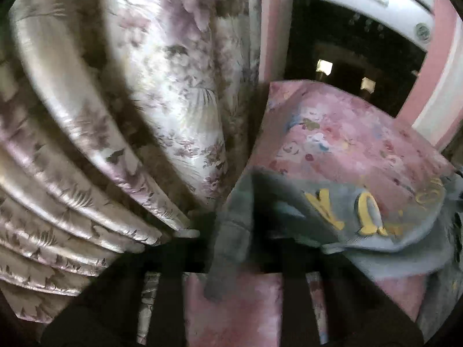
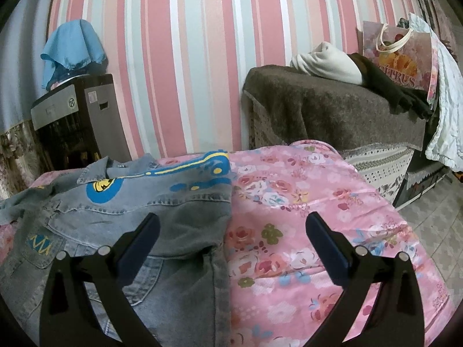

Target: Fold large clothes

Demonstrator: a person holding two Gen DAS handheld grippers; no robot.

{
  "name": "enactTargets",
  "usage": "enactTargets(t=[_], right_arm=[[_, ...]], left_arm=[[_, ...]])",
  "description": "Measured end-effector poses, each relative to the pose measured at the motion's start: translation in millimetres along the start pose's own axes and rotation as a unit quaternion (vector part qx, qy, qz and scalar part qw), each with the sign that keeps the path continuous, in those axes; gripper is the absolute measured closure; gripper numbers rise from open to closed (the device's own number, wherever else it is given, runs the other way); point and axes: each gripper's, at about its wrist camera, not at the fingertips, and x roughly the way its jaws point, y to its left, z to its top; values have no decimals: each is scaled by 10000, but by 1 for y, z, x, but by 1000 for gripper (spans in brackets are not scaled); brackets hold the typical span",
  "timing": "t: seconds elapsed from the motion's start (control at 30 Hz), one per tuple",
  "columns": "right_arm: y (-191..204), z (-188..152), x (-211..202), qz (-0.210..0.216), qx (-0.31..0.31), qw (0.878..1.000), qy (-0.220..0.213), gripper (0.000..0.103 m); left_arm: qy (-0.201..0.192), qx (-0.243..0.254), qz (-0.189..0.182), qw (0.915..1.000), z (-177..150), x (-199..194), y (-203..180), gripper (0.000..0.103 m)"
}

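The denim jacket [image 2: 139, 208] lies on the pink floral bedspread [image 2: 303, 202], filling the left half of the right wrist view, its collar at about eleven o'clock and a straight vertical edge down the middle of that view; it looks already partly doubled over along that edge, so the step in hand is, I judge, the carrying of one side or sleeve across the body. In the left wrist view a grey-blue fold of the jacket [image 1: 231, 245] hangs at six o'clock between the dark fingers of the left gripper [image 1: 234, 260], whose jaws stand narrow and seem pinched on that cloth, though blur and shadow make the contact itself hard to confirm; the right gripper [image 2: 231, 225] hovers over the jacket's edge with jaws wide and nothing between them.

The next move calls for laying the held fold flat and square on the body, then letting go, with the free right gripper ready to pin or smooth the edge.

Readable writing: "CITRUS" on the floral gift bag [image 2: 399, 57] at two o'clock in the right wrist view; yellow letters on the jacket's back [image 1: 347, 211] are too smeared to read; lettering on the white appliance [image 1: 373, 0] at one o'clock in the left wrist view is illegible.
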Motion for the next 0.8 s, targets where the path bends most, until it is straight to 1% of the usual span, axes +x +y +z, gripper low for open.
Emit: enactTargets(t=[0.03, 0.07, 0.1, 0.13, 0.2, 0.23, 0.27, 0.3, 0.33, 0.37, 0.4, 0.43, 0.53, 0.63, 0.73, 0.8], right_arm=[[0, 0, -1, -8, -4, 10000, -20, 2], [0, 0, -1, -15, -3, 10000, -33, 2], [0, 0, -1, -24, -7, 10000, -53, 2], [0, 0, -1, -34, -9, 10000, -63, 2], [-1, 0, 0, -50, -2, 10000, -33, 2], [-2, -1, 1, -44, 4, 10000, -12, 2], [-2, -1, 2, -33, 23, 10000, 3, 2], [-3, -1, 2, -31, 42, 10000, 3, 2], [-3, 0, 1, -24, 48, 10000, -1, 2], [-3, 0, 1, -17, 49, 10000, -8, 2], [-3, 0, 1, -12, 42, 10000, -18, 2], [-3, 0, 0, -11, 36, 10000, -25, 2], [0, 0, 1, -19, -11, 10000, -12, 2], [2, -1, 3, -28, -49, 10000, 4, 2], [3, -2, 3, -44, -76, 10000, 25, 2], [3, -2, 3, -55, -86, 9999, 24, 2]], left_arm=[[23, 66, 126, 9999, 6, 7, -5, 93], [63, 186, 326, 9993, 14, 18, -12, 93], [130, 217, 388, 9989, 17, 25, -16, 93], [258, 186, 395, 9987, 22, 35, -18, 92], [515, -26, 354, 9980, 29, 51, -14, 84], [648, -155, 314, 9973, 32, 57, -11, 73], [751, -243, 329, 9963, 34, 60, -7, 54], [780, -281, 424, 9957, 35, 59, -4, 44], [693, -256, 487, 9961, 34, 53, 0, 25], [551, -223, 494, 9970, 33, 45, 2, 13], [390, -200, 460, 9980, 31, 35, 7, 11], [322, -220, 413, 9984, 28, 27, 11, 8], [238, -506, 90, 9984, 14, 12, 32, 5], [399, -775, -230, 9959, -2, 15, 47, 5], [713, -894, -476, 9923, -16, 32, 45, 6], [823, -969, -527, 9905, -22, 44, 40, 6]])
